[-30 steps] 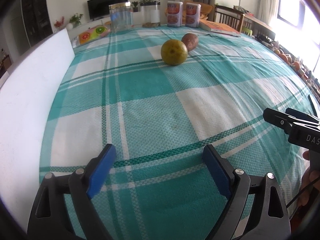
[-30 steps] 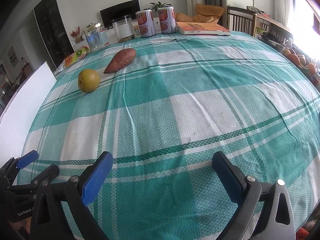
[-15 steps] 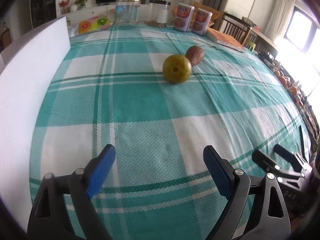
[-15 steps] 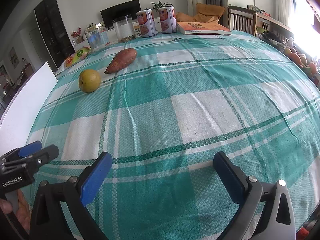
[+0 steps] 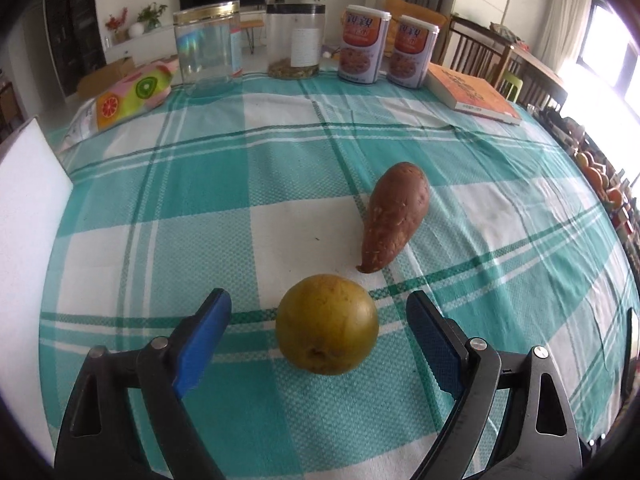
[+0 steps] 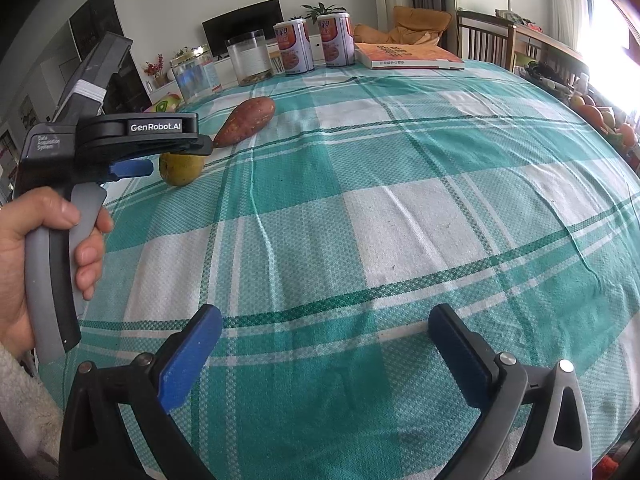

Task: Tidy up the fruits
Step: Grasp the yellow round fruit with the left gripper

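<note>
A yellow-green pear (image 5: 327, 325) sits on the teal plaid tablecloth (image 5: 200, 184), and a brown sweet potato (image 5: 394, 216) lies just beyond it to the right. My left gripper (image 5: 318, 302) straddles the pear with its jaws closing; gaps still show between the blue pads (image 5: 204, 336) and the fruit. In the right wrist view a hand (image 6: 36, 240) holds that left gripper (image 6: 176, 156) over the pear (image 6: 182, 168), with the sweet potato (image 6: 246, 120) behind. My right gripper (image 6: 325, 315) stands open over bare cloth, with nothing between its fingers.
Along the far edge stand two clear jars (image 5: 206, 54), two printed cans (image 5: 362, 46), an orange book (image 5: 472, 94) and a fruit-print bag (image 5: 132, 94). A white board (image 5: 24, 216) lines the left side. Oranges (image 5: 600, 178) sit off the right edge, chairs behind.
My left gripper has travelled forward across the table to the pear, which now sits between its jaws. The right gripper has stayed in place.
</note>
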A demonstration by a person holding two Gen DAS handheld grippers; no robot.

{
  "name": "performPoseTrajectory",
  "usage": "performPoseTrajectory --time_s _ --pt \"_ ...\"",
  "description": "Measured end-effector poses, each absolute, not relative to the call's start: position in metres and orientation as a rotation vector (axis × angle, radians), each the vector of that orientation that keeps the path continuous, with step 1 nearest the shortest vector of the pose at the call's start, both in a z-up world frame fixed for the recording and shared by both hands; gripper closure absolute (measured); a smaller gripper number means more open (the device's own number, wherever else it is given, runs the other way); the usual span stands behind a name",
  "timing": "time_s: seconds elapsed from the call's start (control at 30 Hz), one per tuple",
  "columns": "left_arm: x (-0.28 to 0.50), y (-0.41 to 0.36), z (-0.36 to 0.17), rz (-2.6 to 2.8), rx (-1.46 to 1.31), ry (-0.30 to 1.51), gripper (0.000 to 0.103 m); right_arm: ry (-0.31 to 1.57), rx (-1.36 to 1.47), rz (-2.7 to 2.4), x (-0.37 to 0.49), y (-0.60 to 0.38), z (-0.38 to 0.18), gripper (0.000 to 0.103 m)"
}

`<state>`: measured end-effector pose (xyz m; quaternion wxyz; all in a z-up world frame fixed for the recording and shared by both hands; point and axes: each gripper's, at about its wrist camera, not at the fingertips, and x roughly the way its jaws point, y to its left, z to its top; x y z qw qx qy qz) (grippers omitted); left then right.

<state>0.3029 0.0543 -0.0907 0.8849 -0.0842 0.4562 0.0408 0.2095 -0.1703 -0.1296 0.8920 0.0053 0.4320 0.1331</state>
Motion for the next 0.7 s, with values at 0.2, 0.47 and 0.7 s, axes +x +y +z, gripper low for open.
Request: performPoseTrajectory --time_s 0.2,0.47,0.7 --pt "0.287 0.065 -0.092 0.009 -0.224 0.939 0.054 0.897 0.015 0.278 0.21 -0.17 -0.13 0.0" --pt "0.211 0.093 -0.09 -0.002 -0.321 0.879 0.048 0.897 0.017 0.279 0.211 -0.17 -0.13 0.0" --pt "0.189 0.093 -0.087 0.022 -0.26 0.861 0.027 0.897 0.015 0.278 0.21 -0.171 -0.13 0.0"
